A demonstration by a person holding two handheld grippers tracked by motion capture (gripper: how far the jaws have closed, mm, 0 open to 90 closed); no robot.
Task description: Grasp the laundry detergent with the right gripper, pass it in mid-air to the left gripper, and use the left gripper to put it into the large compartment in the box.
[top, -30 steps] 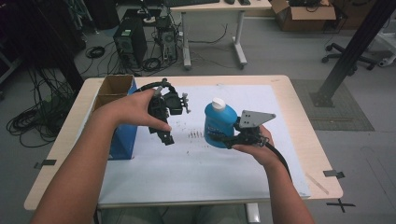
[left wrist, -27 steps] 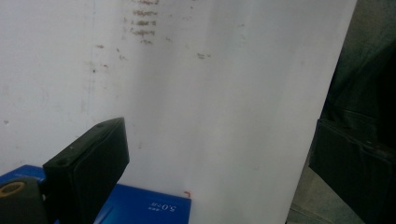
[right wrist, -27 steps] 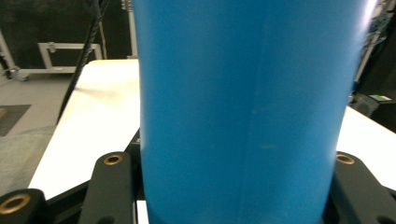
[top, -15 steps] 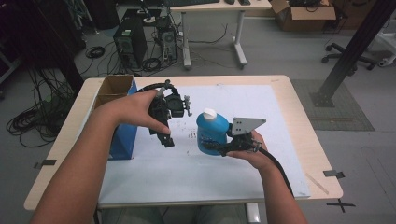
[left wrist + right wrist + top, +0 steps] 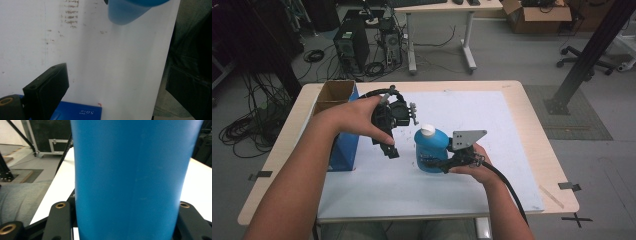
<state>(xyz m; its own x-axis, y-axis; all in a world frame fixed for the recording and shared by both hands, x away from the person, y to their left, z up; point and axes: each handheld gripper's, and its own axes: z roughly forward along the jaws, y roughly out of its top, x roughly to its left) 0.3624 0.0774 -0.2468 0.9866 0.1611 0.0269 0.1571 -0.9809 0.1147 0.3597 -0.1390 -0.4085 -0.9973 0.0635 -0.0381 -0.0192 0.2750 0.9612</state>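
Blue bottle [image 5: 430,150] between right tongs [image 5: 432,164]

Even, soft light overall; the room at the upper left of the high view is dim. Close-up views are slightly blurred, with the blue bottle [image 5: 132,177] out of focus.

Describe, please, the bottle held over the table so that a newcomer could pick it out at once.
On the white mat covering the wooden table, look near the middle, right of the blue box. The blue bottle stands upright in the right gripper, whose jaws clamp its body. Its white cap sets it apart.
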